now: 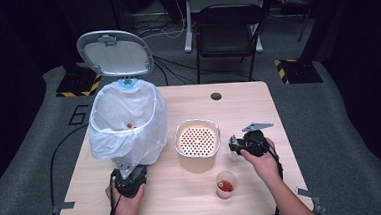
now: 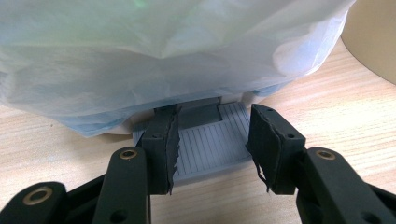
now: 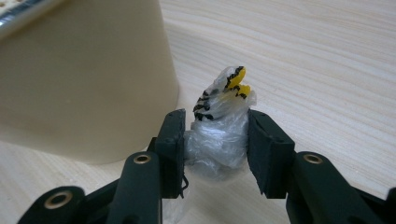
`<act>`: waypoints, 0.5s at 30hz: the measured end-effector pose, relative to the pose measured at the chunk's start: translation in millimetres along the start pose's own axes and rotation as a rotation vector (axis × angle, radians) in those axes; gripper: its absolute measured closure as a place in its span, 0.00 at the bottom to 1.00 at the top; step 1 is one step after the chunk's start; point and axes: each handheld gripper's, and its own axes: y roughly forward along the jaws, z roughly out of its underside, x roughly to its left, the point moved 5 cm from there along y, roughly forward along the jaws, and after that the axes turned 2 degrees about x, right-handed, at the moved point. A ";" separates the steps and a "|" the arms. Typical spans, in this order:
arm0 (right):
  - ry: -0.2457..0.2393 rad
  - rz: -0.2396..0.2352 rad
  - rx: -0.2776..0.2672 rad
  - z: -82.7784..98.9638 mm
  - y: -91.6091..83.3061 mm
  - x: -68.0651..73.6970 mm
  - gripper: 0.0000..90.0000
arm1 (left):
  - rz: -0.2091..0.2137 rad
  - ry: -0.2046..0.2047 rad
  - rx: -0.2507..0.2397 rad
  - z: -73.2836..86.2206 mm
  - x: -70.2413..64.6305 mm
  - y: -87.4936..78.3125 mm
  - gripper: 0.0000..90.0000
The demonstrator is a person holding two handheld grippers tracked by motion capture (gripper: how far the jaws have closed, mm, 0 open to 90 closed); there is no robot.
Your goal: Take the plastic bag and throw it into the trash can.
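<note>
Between the right gripper's (image 3: 215,154) jaws, a crumpled plastic wrapper (image 3: 219,130) with yellow-and-black print is pinched just above the desk (image 3: 327,56), beside the cream strainer pot (image 3: 84,79). The left gripper's (image 2: 212,149) jaws stand released over the lined bin's (image 1: 127,124) grey pedal (image 2: 210,144). A loose pinch could drop the slippery wrapper short of the bin.

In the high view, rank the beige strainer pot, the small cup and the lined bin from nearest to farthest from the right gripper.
From the right gripper:
1. Beige strainer pot, just to its left.
2. Small cup, toward the person.
3. Lined bin, far left, past the pot.
</note>
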 end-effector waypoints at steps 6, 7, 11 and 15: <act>0.002 -0.030 -0.018 -2.4 -14.9 5.0 0.67 | 0.000 -0.001 0.000 0.0 -0.1 0.0 0.59; 0.002 -0.036 -0.030 -2.6 -18.4 6.1 0.67 | 0.002 0.002 0.000 0.0 -0.1 -0.1 0.59; 0.006 -0.065 -0.056 -0.1 -30.7 14.4 0.67 | 0.002 0.001 -0.001 0.0 -0.1 0.0 0.59; -0.011 -0.072 -0.080 4.1 -43.4 25.9 0.67 | 0.000 0.001 -0.006 -0.1 -0.2 0.3 0.59</act>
